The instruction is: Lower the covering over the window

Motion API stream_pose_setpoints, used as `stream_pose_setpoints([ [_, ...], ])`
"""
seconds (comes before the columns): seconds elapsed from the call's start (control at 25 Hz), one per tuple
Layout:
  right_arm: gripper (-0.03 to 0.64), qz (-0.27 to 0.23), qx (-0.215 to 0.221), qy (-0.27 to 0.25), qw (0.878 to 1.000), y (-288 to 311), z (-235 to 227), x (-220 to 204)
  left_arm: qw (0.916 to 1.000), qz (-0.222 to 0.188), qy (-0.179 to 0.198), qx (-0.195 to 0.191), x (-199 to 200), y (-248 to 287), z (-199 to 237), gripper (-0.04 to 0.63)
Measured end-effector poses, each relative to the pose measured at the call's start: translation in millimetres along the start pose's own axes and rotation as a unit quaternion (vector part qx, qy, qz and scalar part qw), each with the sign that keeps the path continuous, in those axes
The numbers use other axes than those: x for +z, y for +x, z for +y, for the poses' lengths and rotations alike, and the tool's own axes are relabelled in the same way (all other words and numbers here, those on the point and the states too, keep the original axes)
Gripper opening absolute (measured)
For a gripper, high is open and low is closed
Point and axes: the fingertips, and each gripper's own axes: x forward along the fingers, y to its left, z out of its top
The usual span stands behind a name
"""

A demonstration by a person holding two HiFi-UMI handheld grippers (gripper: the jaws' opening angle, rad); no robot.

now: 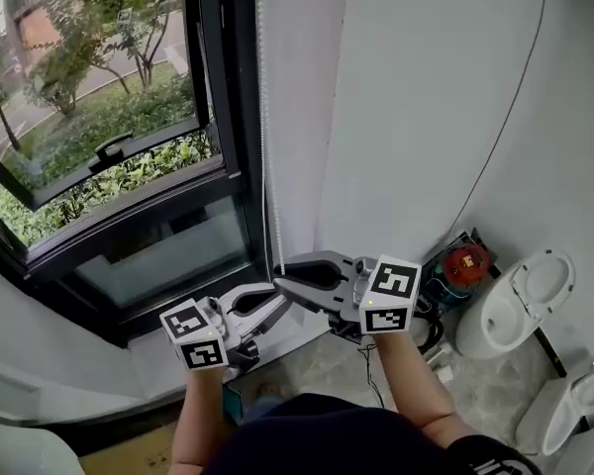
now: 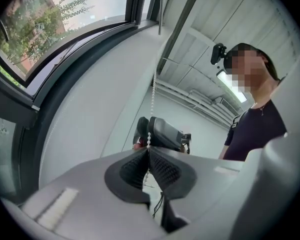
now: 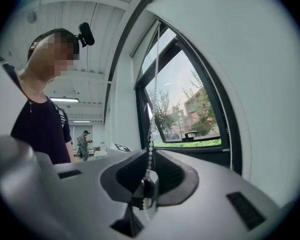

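The window (image 1: 109, 146) fills the upper left of the head view, its sash tilted outward toward greenery. A white wall (image 1: 426, 97) stands to its right, and a toilet (image 1: 520, 300) sits low on the right. The right tool (image 1: 282, 268) and, just below it, the left tool (image 1: 273, 300) meet beside the window frame. Each is clamped narrow on the bead chain (image 1: 270, 166). The chain hangs straight, its long axis vertical, along the frame's right edge.

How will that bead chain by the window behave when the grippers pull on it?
The bead chain is probably floppy and light: it hangs thin and straight beside the window frame. Its small round beads may slip, though the left gripper and right gripper both pinch it.
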Motion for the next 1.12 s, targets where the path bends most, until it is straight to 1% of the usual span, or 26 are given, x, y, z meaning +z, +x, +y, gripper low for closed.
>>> stream_pose_setpoints([
  [0.08, 0.014, 0.004, 0.016, 0.001, 1.0, -5, 11, -3, 1.0, -0.006, -0.001, 0.005, -4, 2, -12, 0.014],
  [0.12, 0.014, 0.004, 0.02, 0.002, 1.0, -7, 16, -5, 0.9999, 0.001, 0.002, 0.01, -9, 2, -16, 0.014],
  [0.2, 0.014, 0.01, 0.022, 0.002, 1.0, -11, 23, -11, 0.9989, 0.037, 0.013, 0.025, -29, 2, -21, 0.014],
  [0.24, 0.014, 0.019, 0.021, -0.001, 1.0, -12, 26, -16, 0.9982, 0.051, 0.009, 0.03, -41, 1, -22, 0.014],
  [0.28, 0.014, 0.03, 0.019, -0.005, 0.999, -13, 28, -23, 0.9979, 0.055, -0.005, 0.033, -52, -1, -23, 0.014],
  [0.36, 0.014, 0.048, 0.02, -0.006, 0.999, -15, 33, -37, 0.9977, 0.045, -0.036, 0.034, -67, -5, -27, 0.014],
  [0.4, 0.014, 0.05, 0.022, -0.002, 0.999, -17, 35, -40, 0.9975, 0.044, -0.044, 0.033, -74, -6, -30, 0.014],
  [0.56, 0.014, 0.024, 0.029, 0.013, 0.999, -21, 41, -33, 0.9948, 0.077, -0.053, 0.04, -105, -10, -36, 0.014],
  [0.64, 0.014, 0.029, 0.03, 0.007, 0.999, -21, 43, -35, 0.9938, 0.076, -0.067, 0.045, -116, -13, -36, 0.014],
  [0.72, 0.014, 0.046, 0.029, 0.0, 0.999, -22, 45, -44, 0.9932, 0.073, -0.077, 0.046, -126, -14, -37, 0.014],
  [0.8, 0.014, 0.052, 0.033, 0.002, 0.998, -24, 46, -52, 0.9927, 0.074, -0.084, 0.045, -135, -15, -37, 0.014],
  [1.0, 0.014, 0.025, 0.033, 0.012, 0.999, -29, 42, -42, 0.9913, 0.07, -0.095, 0.057, -145, -22, -32, 0.014],
  [1.08, 0.014, 0.023, 0.036, 0.007, 0.999, -29, 40, -39, 0.9906, 0.081, -0.091, 0.062, -149, -22, -30, 0.014],
  [1.12, 0.014, 0.02, 0.037, 0.006, 0.999, -29, 40, -37, 0.9897, 0.093, -0.087, 0.066, -153, -22, -29, 0.014],
])
